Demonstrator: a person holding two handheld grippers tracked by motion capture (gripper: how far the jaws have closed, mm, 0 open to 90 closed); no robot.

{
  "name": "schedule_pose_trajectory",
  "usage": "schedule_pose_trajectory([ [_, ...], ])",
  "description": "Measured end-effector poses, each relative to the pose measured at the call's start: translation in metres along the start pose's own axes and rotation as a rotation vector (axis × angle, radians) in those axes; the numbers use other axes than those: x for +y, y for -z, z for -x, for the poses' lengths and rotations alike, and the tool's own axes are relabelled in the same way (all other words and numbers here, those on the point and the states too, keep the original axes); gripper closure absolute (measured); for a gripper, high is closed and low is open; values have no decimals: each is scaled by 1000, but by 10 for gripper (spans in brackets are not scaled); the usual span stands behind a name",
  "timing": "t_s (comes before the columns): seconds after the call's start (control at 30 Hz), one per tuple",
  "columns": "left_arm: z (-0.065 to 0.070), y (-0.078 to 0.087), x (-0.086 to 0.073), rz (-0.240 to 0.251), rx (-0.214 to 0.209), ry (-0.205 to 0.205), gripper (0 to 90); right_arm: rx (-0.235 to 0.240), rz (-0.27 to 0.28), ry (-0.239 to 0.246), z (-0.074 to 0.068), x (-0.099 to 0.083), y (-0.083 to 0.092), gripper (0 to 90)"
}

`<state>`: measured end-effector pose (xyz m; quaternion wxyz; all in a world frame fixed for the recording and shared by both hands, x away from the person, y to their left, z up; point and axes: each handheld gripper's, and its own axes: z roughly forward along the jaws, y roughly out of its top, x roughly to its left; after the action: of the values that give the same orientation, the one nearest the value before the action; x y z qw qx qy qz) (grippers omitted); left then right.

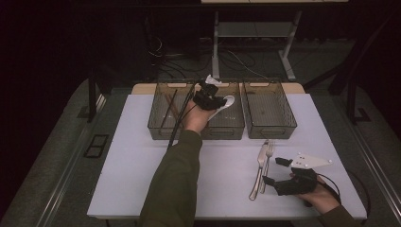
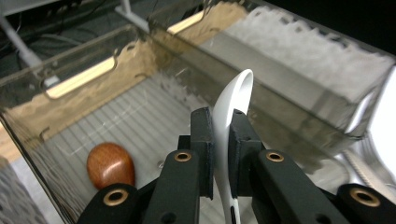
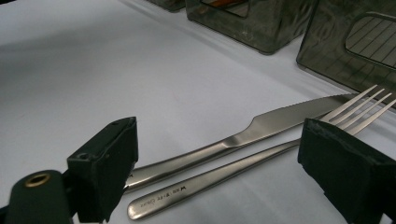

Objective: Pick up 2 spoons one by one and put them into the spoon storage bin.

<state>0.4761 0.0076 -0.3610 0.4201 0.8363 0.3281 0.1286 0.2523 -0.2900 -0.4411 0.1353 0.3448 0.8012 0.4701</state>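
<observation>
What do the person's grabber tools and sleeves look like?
Both are black two-jaw tools. The left gripper has blocky black jaws with brass-coloured rings at the joints. The right gripper carries a pale grey three-cornered plate on top, and a black cable trails behind it. The left arm wears an olive-green sleeve.

The high view looks forward and down from above your side of the white table (image 1: 142,156). Your left gripper view sits close over a clear bin (image 2: 116,60), and your right gripper view skims the tabletop, sharing the knife (image 3: 261,126) and fork (image 3: 243,170) with the high view.
</observation>
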Motion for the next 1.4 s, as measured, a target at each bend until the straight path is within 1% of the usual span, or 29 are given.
schedule_pose_trajectory([
  [0.13, -1, -6, -3, -39, 16, 0, 822, 0, 3, -2, 0, 0, 1, 125],
  [0.2, 0, -7, -4, -47, 15, 7, 821, 0, 3, -1, 0, 0, 0, 125],
  [0.23, 0, -8, -4, -53, 19, 2, 819, 1, 2, -2, 0, 0, 0, 125],
  [0.27, 0, -9, -4, -50, 21, 9, 817, 1, 0, -1, 0, 0, 0, 125],
  [0.3, 0, -9, -4, -59, 25, 1, 814, 0, 1, 0, 0, 0, 0, 125],
  [0.33, 0, -10, -5, -44, 30, 16, 799, 0, 0, 0, -1, 0, 0, 125],
  [0.4, 1, -11, -5, -28, 40, 29, 699, -1, -2, 2, -1, 0, 1, 125],
  [0.43, 1, -11, -5, -33, 34, 22, 657, -2, -1, 3, -1, 0, 1, 125],
  [0.47, 0, -10, -5, -45, 33, 4, 634, 0, 0, 1, -1, 0, 1, 125],
  [0.5, 0, -10, -5, -51, 32, -2, 617, 0, 1, 0, -1, 0, 1, 125],
  [0.67, 2, -9, -6, -32, -5, 6, 543, 0, 1, 2, -1, 0, 0, 125],
  [0.7, 4, -9, -7, -26, -16, 14, 534, 1, -1, 2, -1, 0, 0, 125],
  [0.77, 6, -7, -7, -29, -31, 3, 514, 1, -3, 2, 0, 0, 0, 125],
  [0.83, 9, -3, -8, -19, -35, -16, 497, 0, -7, 2, 0, 0, 0, 125],
  [0.87, 10, 0, -9, -3, -40, -17, 488, 0, -8, 0, 0, 0, 0, 125],
  [0.9, 11, 2, -10, 19, -50, -5, 481, -1, -9, -2, 0, -1, 0, 125],
  [0.93, 11, 5, -10, 31, -62, 1, 472, -2, -7, 0, 1, -1, -1, 125],
  [1.0, 12, 10, -11, 48, -74, 10, 462, -6, -8, -1, 1, -1, 0, 125],
  [1.03, 12, 13, -11, 46, -79, -4, 452, -5, -8, -2, 1, -1, 0, 125],
  [1.1, 13, 18, -11, 57, -104, 1, 439, -7, -11, -4, 1, -1, 0, 125],
  [1.2, 17, 28, -15, 66, -126, -16, 412, -7, -12, -2, 1, -1, 0, 125],
  [1.4, 27, 44, -26, 67, -152, -61, 368, -7, -12, -8, 3, -1, 0, 125],
])
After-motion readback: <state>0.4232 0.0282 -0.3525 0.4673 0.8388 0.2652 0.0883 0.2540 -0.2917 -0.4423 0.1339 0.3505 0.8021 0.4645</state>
